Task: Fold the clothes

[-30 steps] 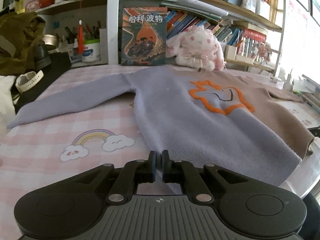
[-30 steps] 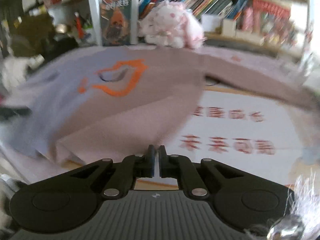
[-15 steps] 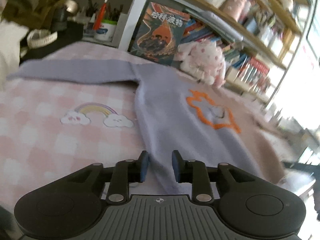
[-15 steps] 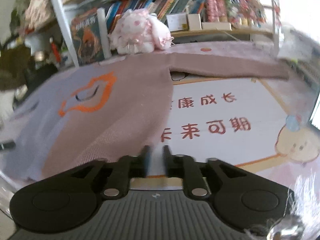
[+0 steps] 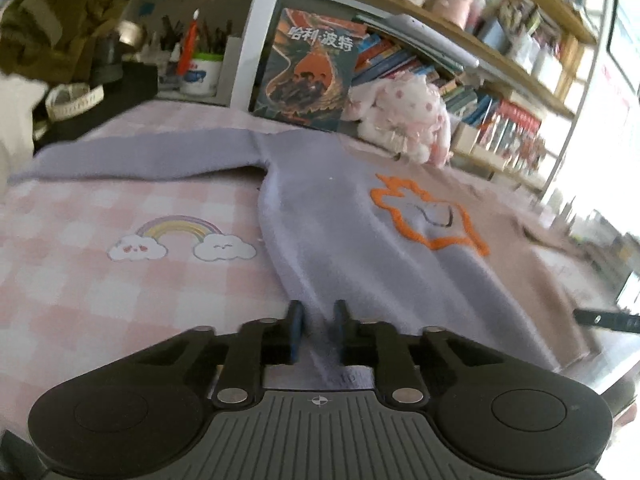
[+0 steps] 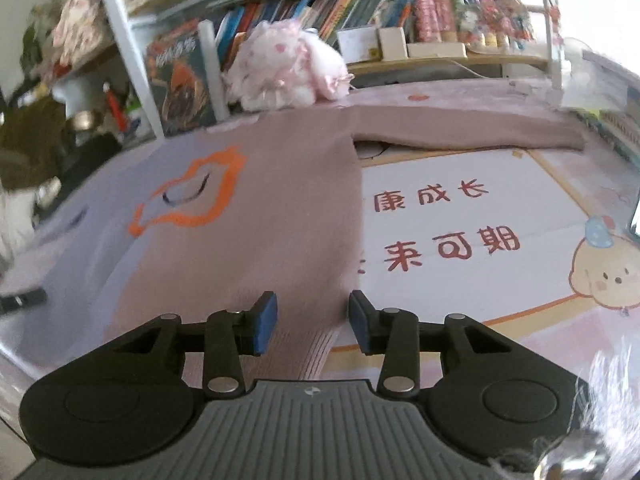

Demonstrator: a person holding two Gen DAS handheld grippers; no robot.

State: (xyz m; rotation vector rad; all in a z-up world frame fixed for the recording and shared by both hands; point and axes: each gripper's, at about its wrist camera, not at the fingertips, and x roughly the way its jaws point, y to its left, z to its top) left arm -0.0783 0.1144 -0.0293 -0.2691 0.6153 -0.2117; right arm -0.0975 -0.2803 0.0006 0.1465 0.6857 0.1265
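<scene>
A sweater (image 5: 344,224), half lilac and half dusty pink with an orange star outline (image 5: 428,216), lies flat and face up on the pink table cover, sleeves spread. My left gripper (image 5: 317,330) is partly open over the lilac bottom hem corner, with hem fabric between its fingers. My right gripper (image 6: 313,326) is open wide over the pink bottom hem corner of the sweater (image 6: 272,216). The pink sleeve (image 6: 472,132) stretches right. The other gripper's tip shows at the edge of each view.
A pink checked cover with a rainbow print (image 5: 180,236) lies left of the sweater, a white mat with red characters (image 6: 448,236) on its right. A plush toy (image 5: 404,116), a book (image 5: 308,68) and shelves stand behind. The table's front edge is close.
Both grippers were shut a second ago and have opened, the right one wide. Both have moved in over the sweater's bottom hem corners.
</scene>
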